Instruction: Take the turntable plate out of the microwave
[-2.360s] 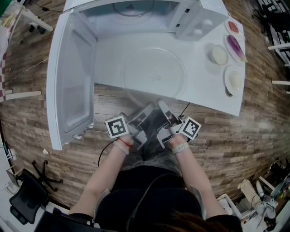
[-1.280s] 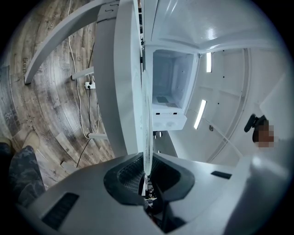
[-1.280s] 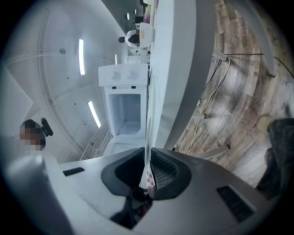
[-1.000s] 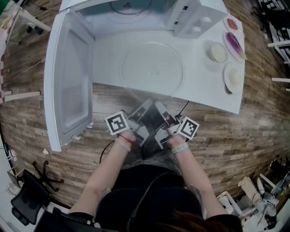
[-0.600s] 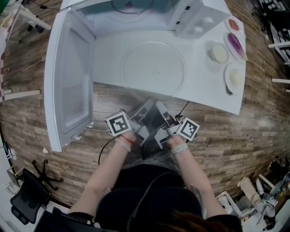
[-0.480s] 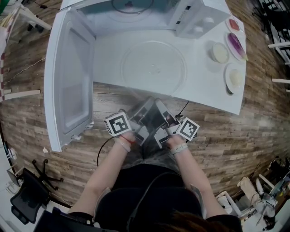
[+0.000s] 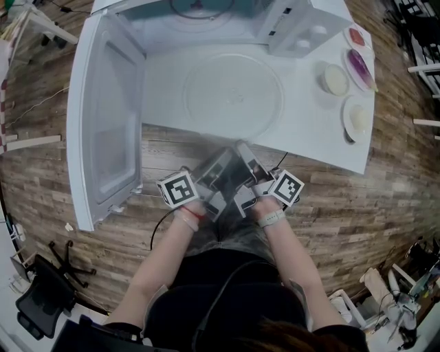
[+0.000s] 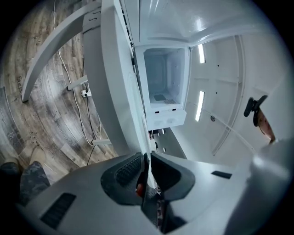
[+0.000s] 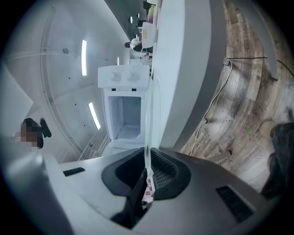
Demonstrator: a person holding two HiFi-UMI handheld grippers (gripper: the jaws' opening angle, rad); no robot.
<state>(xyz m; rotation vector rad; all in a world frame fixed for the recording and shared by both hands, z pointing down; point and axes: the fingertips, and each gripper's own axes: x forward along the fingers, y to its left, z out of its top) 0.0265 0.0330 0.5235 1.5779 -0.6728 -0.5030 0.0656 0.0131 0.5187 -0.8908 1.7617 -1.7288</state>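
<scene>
Turntable plate, clear round glass disc (image 7: 234, 93), out of open white microwave (image 7: 206, 20), over smooth white bench (image 7: 309, 130), near rim past bench edge. Versus earlier frames: overhang slightly smaller, grips unchanged. Left claw (image 8: 148, 158) narrow, pinching thin glass rim; right claw (image 9: 148, 165) likewise. Wood-plank floor (image 7: 357, 206) below.

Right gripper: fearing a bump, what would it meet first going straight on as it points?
Probably the white table's near edge, since the right gripper grips the turntable plate overhanging it; the open microwave lies beyond. Depth unclear.
</scene>
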